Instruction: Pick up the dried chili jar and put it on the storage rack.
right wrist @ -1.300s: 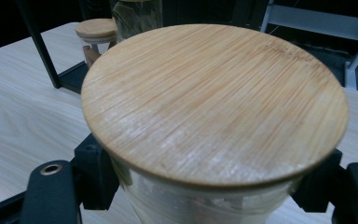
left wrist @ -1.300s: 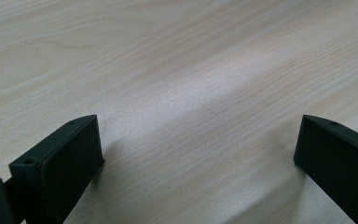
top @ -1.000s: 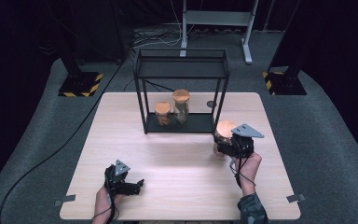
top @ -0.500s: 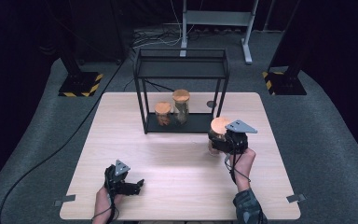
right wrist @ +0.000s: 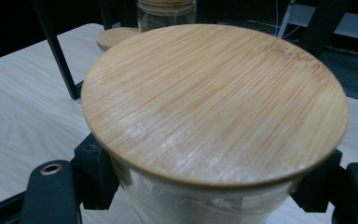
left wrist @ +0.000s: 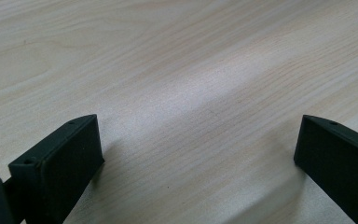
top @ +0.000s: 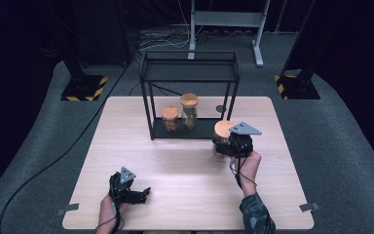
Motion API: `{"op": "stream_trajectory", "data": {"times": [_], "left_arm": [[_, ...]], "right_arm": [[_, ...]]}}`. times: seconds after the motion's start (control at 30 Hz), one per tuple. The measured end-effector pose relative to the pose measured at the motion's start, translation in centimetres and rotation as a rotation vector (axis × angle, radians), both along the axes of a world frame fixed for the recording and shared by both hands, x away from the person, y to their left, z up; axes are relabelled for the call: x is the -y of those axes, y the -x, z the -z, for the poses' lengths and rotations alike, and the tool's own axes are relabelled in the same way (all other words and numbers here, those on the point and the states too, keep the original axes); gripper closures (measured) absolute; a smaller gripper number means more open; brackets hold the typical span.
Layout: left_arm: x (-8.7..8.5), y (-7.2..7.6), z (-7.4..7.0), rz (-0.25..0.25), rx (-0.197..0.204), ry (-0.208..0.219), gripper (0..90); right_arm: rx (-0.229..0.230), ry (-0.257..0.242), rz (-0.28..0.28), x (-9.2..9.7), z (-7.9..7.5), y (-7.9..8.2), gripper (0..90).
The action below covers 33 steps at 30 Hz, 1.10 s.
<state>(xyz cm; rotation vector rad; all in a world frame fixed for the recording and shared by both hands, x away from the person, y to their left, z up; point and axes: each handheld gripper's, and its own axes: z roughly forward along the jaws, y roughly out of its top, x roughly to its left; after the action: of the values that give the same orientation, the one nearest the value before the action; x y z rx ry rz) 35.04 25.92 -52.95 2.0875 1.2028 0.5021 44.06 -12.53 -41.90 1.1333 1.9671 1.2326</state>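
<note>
The right gripper (top: 222, 144) pinches the glass jar (right wrist: 214, 121) between its jaws, below the wooden lid.

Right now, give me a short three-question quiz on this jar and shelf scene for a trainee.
1. True or false: the right tongs are shut on a clear glass jar with a round bamboo lid.
2. How many lidded glass jars stand on the bottom tier of the black metal-frame shelf?
A. one
B. two
C. four
3. What lies between the jaws of the left tongs?

Key
1. True: both jaws press on the glass just under the lid.
2. B: a short jar and a taller jar.
3. Nothing; the jaws stand wide open over the pale wooden table.
</note>
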Motion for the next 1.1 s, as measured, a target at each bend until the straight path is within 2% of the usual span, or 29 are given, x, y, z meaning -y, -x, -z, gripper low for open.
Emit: {"op": "stream_trajectory", "data": {"times": [1.1], "left_arm": [[0.0, 0.0, 0.0, 0.000, 0.001, -0.001, 0.3]], "right_arm": [[-0.002, 0.007, 0.006, -1.8, -0.2, -2.2, 24.4]]}}
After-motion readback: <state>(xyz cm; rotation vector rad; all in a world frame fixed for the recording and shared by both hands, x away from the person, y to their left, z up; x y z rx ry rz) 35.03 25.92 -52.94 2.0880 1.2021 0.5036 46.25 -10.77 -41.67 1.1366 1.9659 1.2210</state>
